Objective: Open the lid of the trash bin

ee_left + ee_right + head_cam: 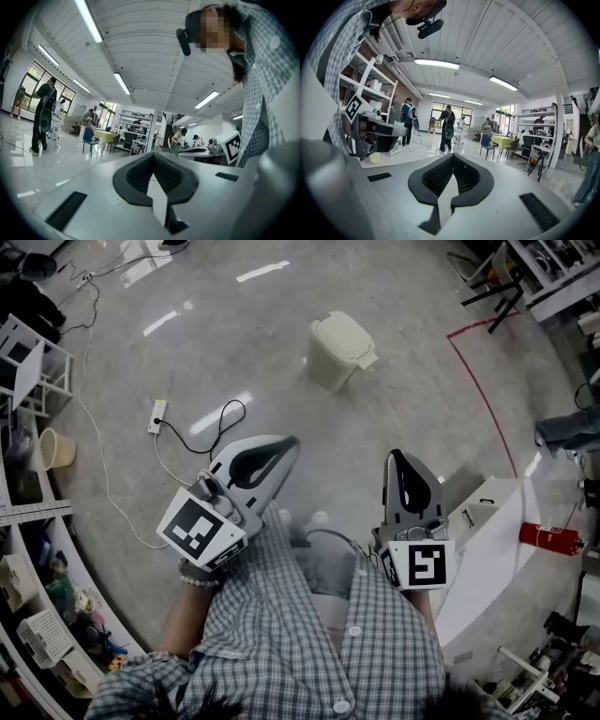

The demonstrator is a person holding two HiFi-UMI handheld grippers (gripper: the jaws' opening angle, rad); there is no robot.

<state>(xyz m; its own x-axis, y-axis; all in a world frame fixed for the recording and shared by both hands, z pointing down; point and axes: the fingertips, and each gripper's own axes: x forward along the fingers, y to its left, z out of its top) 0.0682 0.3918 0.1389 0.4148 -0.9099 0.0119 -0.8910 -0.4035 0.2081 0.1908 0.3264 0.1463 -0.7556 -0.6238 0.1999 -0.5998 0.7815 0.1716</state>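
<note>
1. Across most of the head view: grey polished floor (281,324).
2. Lower centre: person in a checked shirt (281,643), standing, both tools held close to the body.
3. Left of centre: left gripper (292,442), jaws together at the tips, nothing between them.
4. Right of centre: right gripper (396,457), jaws likewise together, empty.
5. Upper centre: trash bin (336,354), cream, lid (345,337) down, well apart from both grippers.
6. Left, mid-height: power strip (157,415), its black cable (202,442) trailing towards the person. Risks, as judged: a foot may snag the cable on the approach, and the bin looks light, so it may slide or tip if the lid is shoved rather than lifted.
</note>
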